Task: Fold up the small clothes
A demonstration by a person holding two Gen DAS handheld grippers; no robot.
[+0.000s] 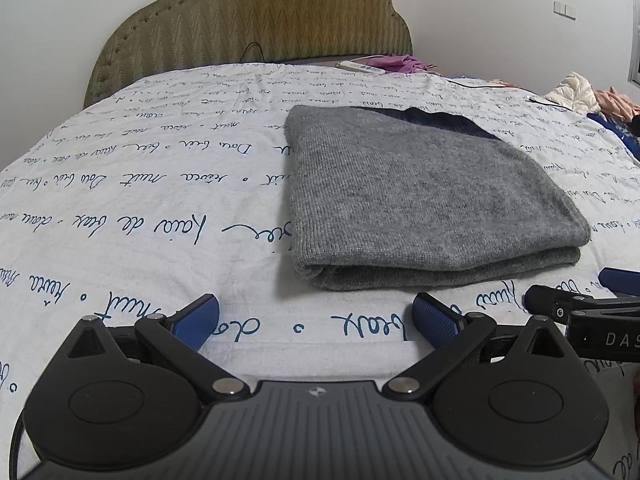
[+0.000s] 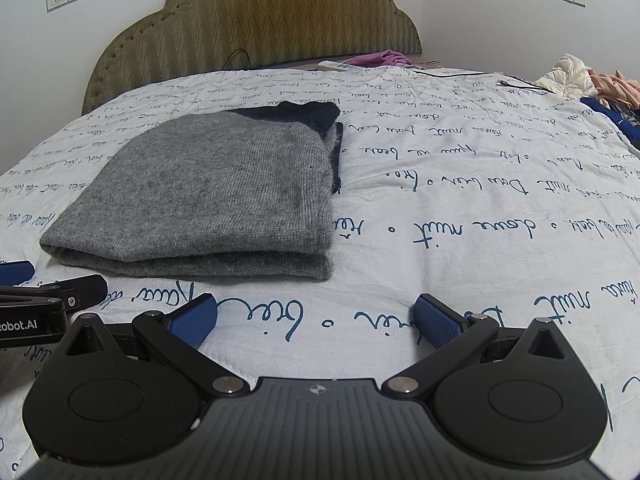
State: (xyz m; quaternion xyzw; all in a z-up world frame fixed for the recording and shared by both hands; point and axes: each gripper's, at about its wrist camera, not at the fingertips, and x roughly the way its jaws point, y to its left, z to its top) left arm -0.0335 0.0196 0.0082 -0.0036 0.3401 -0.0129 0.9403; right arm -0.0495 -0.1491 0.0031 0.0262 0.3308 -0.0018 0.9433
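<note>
The left gripper [image 1: 316, 320] rests low over the bed with its blue pads spread wide and nothing between them. The right gripper [image 2: 316, 320] sits the same way, wide open and empty, close beside the left, so each shows at the edge of the other's view. Both are drawn back toward the near side, apart from the cloth, which suggests the fold is judged finished or a next grasp is being lined up.

Just ahead of both tools lies the grey knit garment [image 1: 420, 196], folded into a neat stack with its doubled edge facing the grippers; a dark navy part [image 2: 304, 114] peeks out at the far end. It lies flat on the white sheet with blue script [image 1: 140, 200].

Far beyond, a padded headboard [image 1: 256, 16] rises, and loose clothes [image 2: 576, 76] are heaped well off to the right.
</note>
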